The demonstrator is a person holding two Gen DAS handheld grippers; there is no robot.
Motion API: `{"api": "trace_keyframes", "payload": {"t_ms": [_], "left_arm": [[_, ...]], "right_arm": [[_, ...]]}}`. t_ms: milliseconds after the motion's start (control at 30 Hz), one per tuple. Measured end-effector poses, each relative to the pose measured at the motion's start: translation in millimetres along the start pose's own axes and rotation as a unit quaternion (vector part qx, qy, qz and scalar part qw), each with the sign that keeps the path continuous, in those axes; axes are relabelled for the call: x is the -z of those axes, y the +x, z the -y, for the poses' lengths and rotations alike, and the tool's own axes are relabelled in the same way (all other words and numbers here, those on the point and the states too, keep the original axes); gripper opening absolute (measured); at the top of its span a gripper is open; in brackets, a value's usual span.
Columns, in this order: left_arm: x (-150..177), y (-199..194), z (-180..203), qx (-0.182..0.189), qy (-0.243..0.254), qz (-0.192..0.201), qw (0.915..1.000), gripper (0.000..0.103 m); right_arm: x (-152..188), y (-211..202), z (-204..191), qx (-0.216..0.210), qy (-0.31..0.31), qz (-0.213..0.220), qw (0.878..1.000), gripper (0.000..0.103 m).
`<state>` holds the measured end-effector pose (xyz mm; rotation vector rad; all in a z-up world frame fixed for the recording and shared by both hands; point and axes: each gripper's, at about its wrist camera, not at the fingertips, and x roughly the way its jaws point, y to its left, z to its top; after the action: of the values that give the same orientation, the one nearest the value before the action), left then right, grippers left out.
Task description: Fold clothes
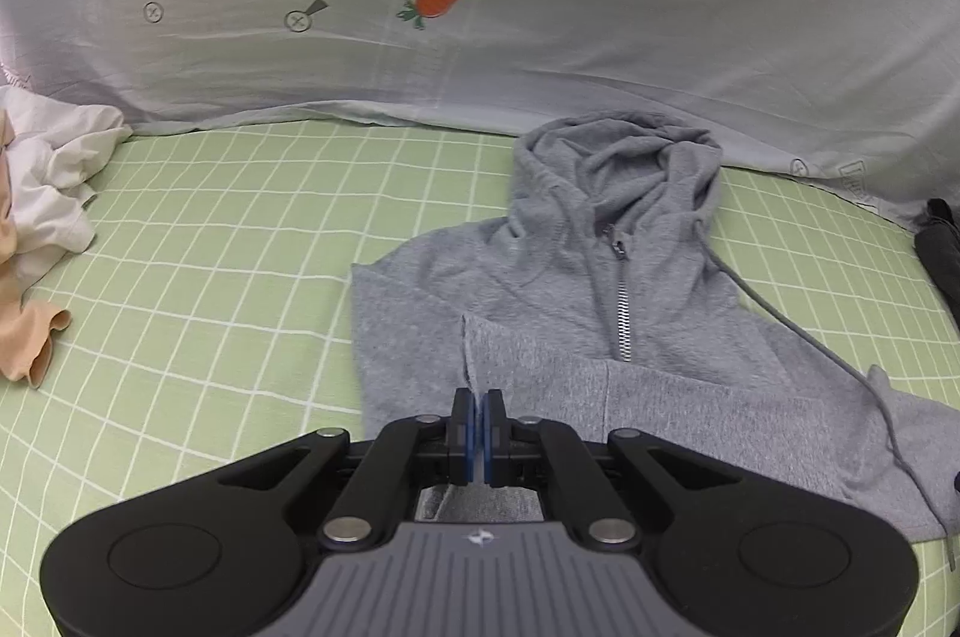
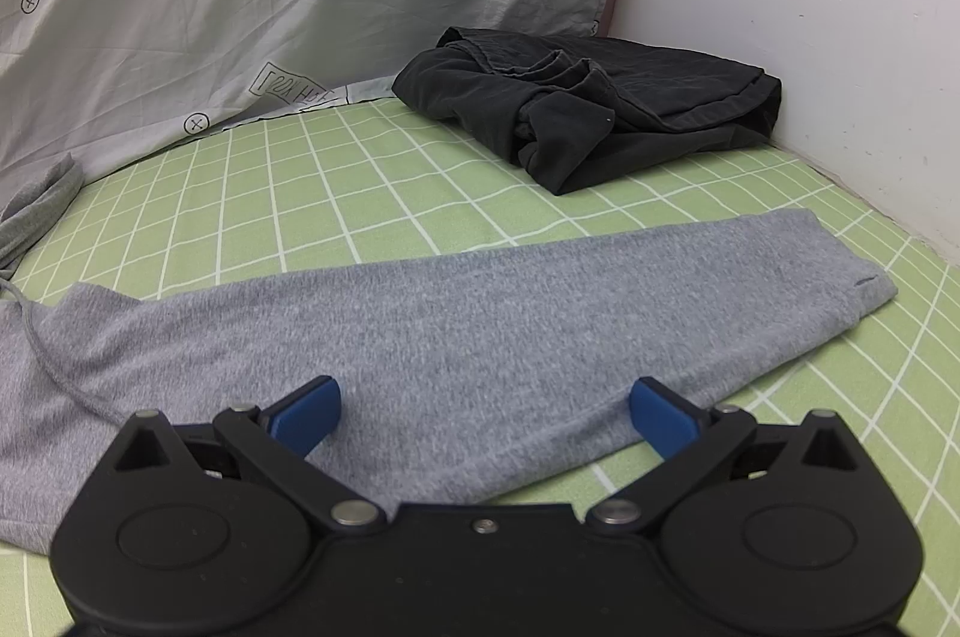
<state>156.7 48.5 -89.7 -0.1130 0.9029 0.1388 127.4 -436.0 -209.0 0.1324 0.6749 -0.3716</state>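
Left gripper (image 1: 478,406): fingers pressed together on a fold of the grey hoodie (image 1: 600,289) lying mid-bed (image 1: 210,247), thin pinch may slip and undo the fold; right gripper (image 2: 483,412): fingers spread over the sleeve (image 2: 540,289), unpinned so it may drag.

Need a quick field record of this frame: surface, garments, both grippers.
surface: green grid-check bedsheet
main garment: grey zip-up hoodie, one sleeve folded across its front
other sleeve: grey sleeve, spread flat
left gripper: shut on folded sleeve cuff
right gripper: open over the flat sleeve
other clothes: folded black garment; crumpled white cloth
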Motion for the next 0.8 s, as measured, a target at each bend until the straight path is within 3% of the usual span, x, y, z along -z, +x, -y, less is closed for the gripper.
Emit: {"api": "trace_keyframes", "payload": {"t_ms": [133, 200, 300, 333, 533, 633, 800], "left_arm": [[7.7, 18.1, -30.4, -0.045, -0.003, -0.02, 0.9988, 0.003], [13.7, 29.2, -38.2, -0.049, -0.009, -0.043, 0.9978, 0.004], [26.5, 41.2, -37.2, -0.066, 0.007, -0.066, 0.9956, 0.012], [30.6, 43.4, -34.0, -0.074, 0.018, -0.069, 0.9947, 0.019], [38.3, 49.5, -15.2, -0.127, 0.074, -0.07, 0.9867, 0.036], [39.9, 50.8, -7.7, -0.152, 0.103, -0.066, 0.9807, 0.044], [39.9, 52.3, -2.2, -0.169, 0.12, -0.066, 0.976, 0.045]], "right_arm": [[-0.1, -0.1, -0.3, 0.0, 0.0, 0.0, 1.0, 0.103], [-0.1, -0.3, -0.3, 0.001, 0.0, 0.0, 1.0, 0.103], [-0.2, -0.3, 0.0, 0.0, -0.001, 0.0, 1.0, 0.103], [-0.2, -0.3, 0.1, 0.0, -0.001, 0.0, 1.0, 0.103], [-1.0, 0.4, 5.1, 0.001, 0.005, 0.0, 1.0, 0.103], [-2.9, 3.4, 20.1, 0.029, 0.031, 0.0, 0.999, 0.103], [-10.2, 15.0, 65.5, 0.088, 0.094, 0.004, 0.992, 0.103]]}}
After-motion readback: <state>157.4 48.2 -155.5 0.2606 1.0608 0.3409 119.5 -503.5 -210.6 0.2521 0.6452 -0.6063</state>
